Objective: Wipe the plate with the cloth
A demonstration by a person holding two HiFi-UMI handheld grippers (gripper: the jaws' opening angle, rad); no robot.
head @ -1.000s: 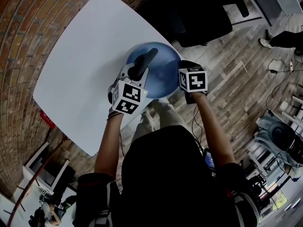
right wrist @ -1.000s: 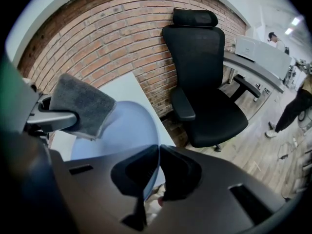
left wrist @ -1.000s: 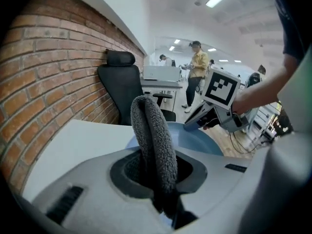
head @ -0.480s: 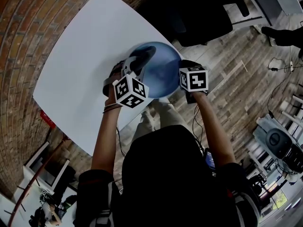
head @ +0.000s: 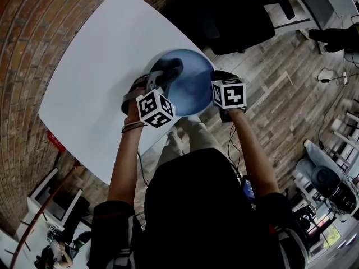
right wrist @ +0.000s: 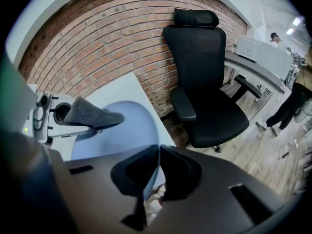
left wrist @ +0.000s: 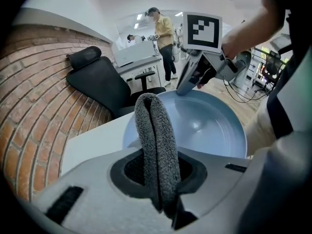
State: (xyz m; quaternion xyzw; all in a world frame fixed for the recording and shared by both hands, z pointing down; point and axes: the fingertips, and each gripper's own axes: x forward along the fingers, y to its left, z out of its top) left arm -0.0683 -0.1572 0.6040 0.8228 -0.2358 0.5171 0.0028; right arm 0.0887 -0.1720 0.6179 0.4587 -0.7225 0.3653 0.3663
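A round blue plate [head: 193,88] is held tilted above the near right corner of the white table [head: 106,77]. My right gripper [head: 216,94] is shut on the plate's rim [right wrist: 155,155] at its right side. A folded grey cloth [left wrist: 157,145] sticks out of my left gripper [head: 160,77], which is shut on it. The cloth [head: 168,69] lies over the plate's upper left part. In the right gripper view the cloth [right wrist: 90,115] hangs just above the plate [right wrist: 122,135]. In the left gripper view the plate [left wrist: 209,126] lies right behind the cloth.
A black office chair [right wrist: 204,82] stands close beyond the table by a brick wall [right wrist: 112,38]. Wooden floor [head: 280,94] lies to the right with cables. People stand far off by desks [left wrist: 161,30]. The person's legs are under the plate.
My left gripper has shifted left and turned, carrying the cloth from the plate's middle to its upper left part. The right gripper and the plate stay put.
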